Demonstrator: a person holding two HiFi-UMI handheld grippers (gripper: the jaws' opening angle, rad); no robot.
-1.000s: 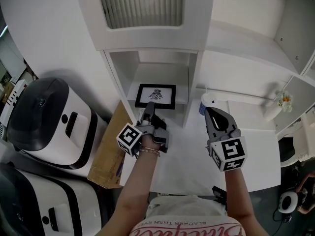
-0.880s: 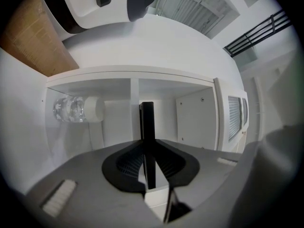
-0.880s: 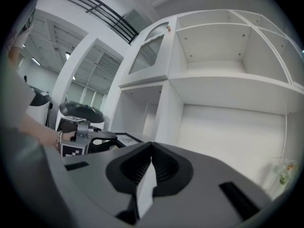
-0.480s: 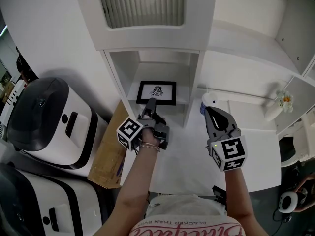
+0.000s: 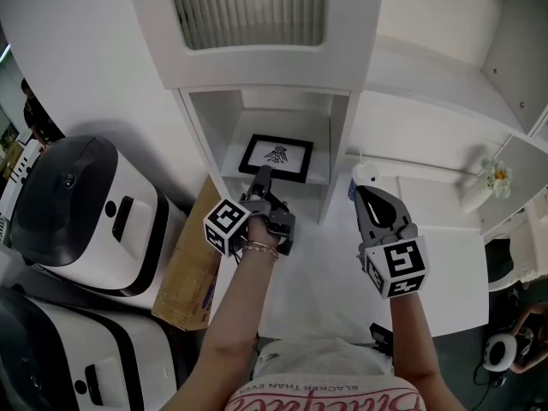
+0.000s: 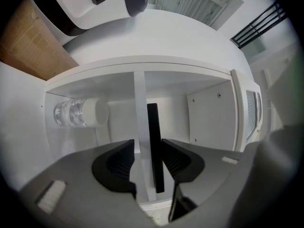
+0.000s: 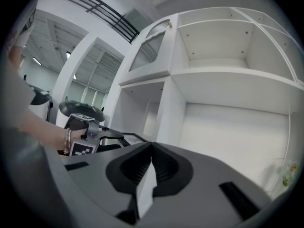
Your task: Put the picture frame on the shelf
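Observation:
The black picture frame (image 5: 276, 157) with a small dark drawing lies on the floor of the lower white shelf cubby (image 5: 318, 175). My left gripper (image 5: 261, 176) reaches into the cubby at the frame's near edge. In the left gripper view the frame (image 6: 152, 122) shows edge-on between the jaws. My left gripper (image 6: 147, 146) is opening, with a gap on one side of the frame and the other pad close beside it. My right gripper (image 5: 370, 197) hovers to the right over the white counter, shut with nothing held (image 7: 152, 146).
Two white appliances with dark lids (image 5: 77, 204) stand at the left, with a cardboard box (image 5: 193, 264) beside them. A clear bottle with a white cap (image 5: 363, 176) lies on the counter (image 5: 445, 255) right of the cubby. A small flower vase (image 5: 492, 176) is at the far right.
The left gripper pushed forward and the frame went a little deeper onto the shelf. Its jaws have spread apart from the frame. The right gripper stayed in place.

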